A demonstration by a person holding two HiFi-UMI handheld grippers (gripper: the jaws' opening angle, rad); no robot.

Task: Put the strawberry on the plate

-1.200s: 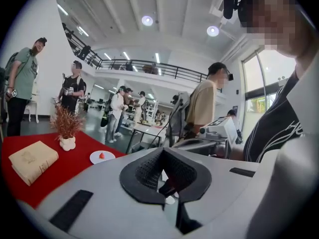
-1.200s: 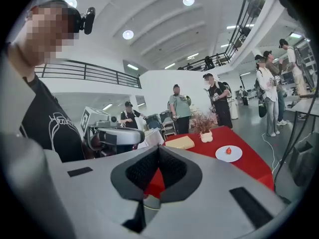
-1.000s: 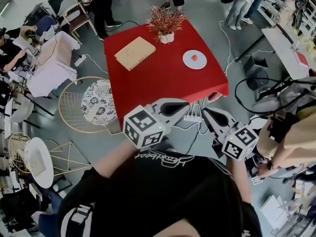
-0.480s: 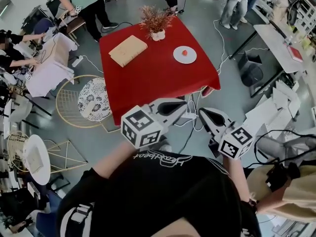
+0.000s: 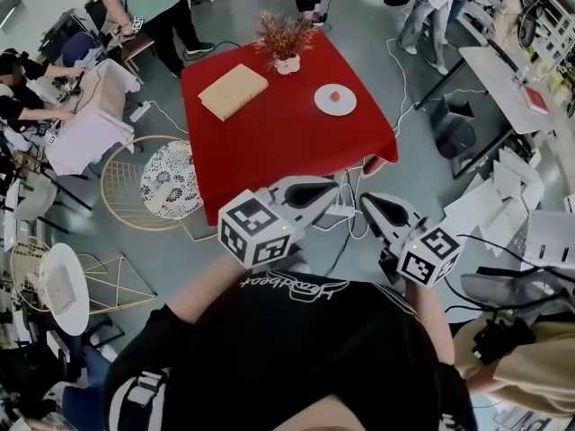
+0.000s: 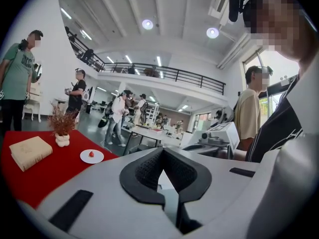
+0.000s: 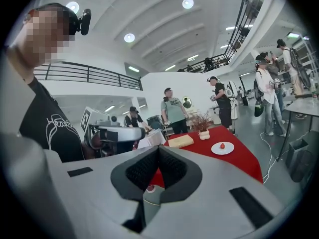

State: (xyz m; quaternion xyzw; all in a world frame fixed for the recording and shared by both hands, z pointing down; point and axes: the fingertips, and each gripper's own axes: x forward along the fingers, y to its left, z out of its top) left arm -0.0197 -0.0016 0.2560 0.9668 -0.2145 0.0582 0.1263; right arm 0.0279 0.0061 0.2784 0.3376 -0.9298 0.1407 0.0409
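Note:
A red strawberry (image 5: 335,96) lies on a small white plate (image 5: 322,104) at the right side of the red table (image 5: 278,146). The table stands well ahead of me, beyond both grippers. My left gripper (image 5: 334,186) and right gripper (image 5: 367,203) are held close to my body, over the floor in front of the table. Both are shut with nothing between the jaws. In the left gripper view the strawberry (image 6: 91,154) and plate (image 6: 84,158) show far off to the left of the shut jaws. In the right gripper view the strawberry (image 7: 222,146) and plate (image 7: 215,150) lie to the right.
On the table also lie a tan book-like block (image 5: 234,91) and a potted plant (image 5: 286,41). Round wire side tables (image 5: 166,187) stand left of it, cables and a power strip (image 5: 346,212) lie on the floor, and several people stand around the room.
The table has shifted up and left in the head view. A person at the right edge has dropped lower in frame. Both grippers stay shut and hardly move.

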